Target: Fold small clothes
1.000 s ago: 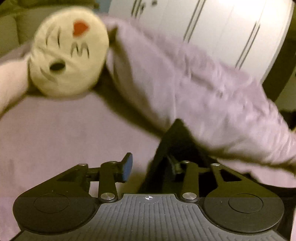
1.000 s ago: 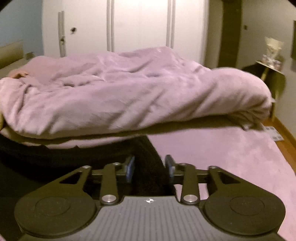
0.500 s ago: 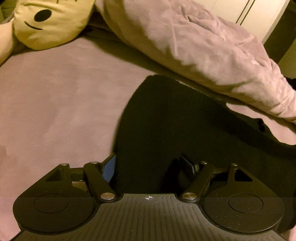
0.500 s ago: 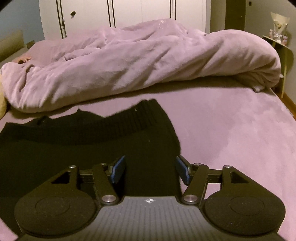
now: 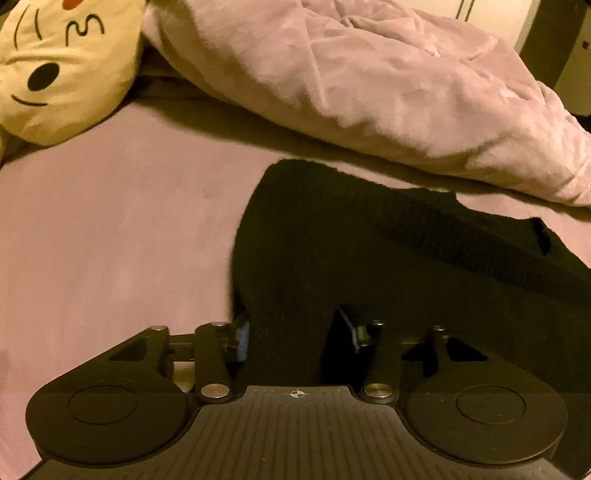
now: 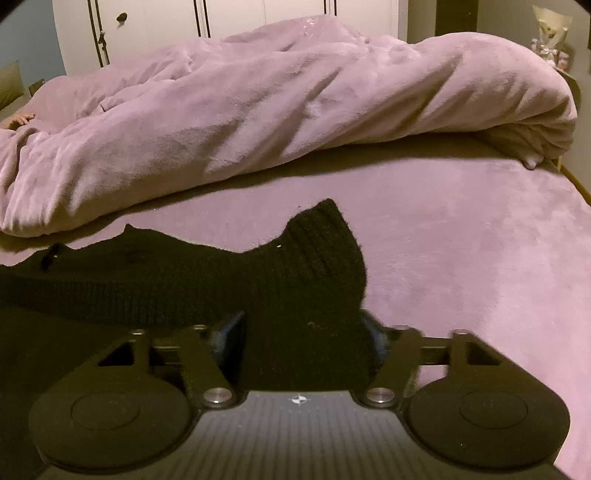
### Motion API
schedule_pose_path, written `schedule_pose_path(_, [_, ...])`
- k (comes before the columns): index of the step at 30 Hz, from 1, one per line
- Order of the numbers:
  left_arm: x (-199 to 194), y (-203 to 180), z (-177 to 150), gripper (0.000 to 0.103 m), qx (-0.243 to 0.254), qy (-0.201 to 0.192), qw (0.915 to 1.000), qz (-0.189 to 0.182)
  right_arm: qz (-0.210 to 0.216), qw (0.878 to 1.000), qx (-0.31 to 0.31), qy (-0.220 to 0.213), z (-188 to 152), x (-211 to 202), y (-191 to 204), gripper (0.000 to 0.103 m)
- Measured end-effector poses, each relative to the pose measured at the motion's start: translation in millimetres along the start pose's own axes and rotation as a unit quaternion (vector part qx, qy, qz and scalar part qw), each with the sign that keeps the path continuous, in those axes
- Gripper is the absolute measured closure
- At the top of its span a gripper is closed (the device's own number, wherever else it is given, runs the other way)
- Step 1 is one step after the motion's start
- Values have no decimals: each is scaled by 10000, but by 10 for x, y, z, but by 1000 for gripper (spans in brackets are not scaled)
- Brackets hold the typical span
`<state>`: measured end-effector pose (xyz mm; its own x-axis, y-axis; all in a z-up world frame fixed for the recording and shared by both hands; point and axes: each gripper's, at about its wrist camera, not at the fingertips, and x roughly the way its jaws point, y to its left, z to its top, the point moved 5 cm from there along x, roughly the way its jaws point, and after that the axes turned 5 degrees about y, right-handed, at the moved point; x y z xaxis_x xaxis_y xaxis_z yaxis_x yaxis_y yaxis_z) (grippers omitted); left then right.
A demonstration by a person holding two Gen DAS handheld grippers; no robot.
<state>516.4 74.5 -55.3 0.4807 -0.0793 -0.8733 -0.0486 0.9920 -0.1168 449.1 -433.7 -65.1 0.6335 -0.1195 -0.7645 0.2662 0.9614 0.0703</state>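
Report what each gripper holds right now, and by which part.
Nothing is clamped. The left gripper and right gripper are both open, each straddling an end of the black knit garment on the bed.

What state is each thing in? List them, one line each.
Black knit garment: spread flat on the bed, unfolded.
Left tool: open, straddling the garment's edge.
Right tool: open, over the garment's corner.
Duvet: bunched up behind the garment.
Wardrobe doors: closed.

Our mauve bed (image 6: pixel 461 240) and its load.
On its sheet we see a black knit garment (image 5: pixel 369 258) lying spread, a bunched duvet (image 6: pixel 277 103) heaped along the far side, and a cream face-printed cushion (image 5: pixel 66 70) at one corner.
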Motion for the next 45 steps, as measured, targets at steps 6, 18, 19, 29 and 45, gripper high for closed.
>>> schedule_pose_path(6, [-21, -46, 111, 77, -36, -121, 9999, -16, -356, 9976, -565, -162, 35, -89, 138, 70])
schedule_pose_path(18, [-317, 94, 389, 95, -740, -957, 9925, 148, -915, 9891, -762, -868, 303, -391, 141, 82])
schedule_pose_path(19, [-308, 75, 375, 93, -682, -949, 9929, 203, -875, 9906, -706, -782, 300, -388, 132, 81])
schedule_pose_path(29, [-539, 166, -87, 34, -1028, -795, 9915, -105, 266, 9941, -508, -922, -478, -1019, 395, 34])
schedule_pose_path(45, [-616, -165, -1004, 12, -842, -338, 9957, -201, 740, 9954, 609, 36, -1277, -589, 634, 4])
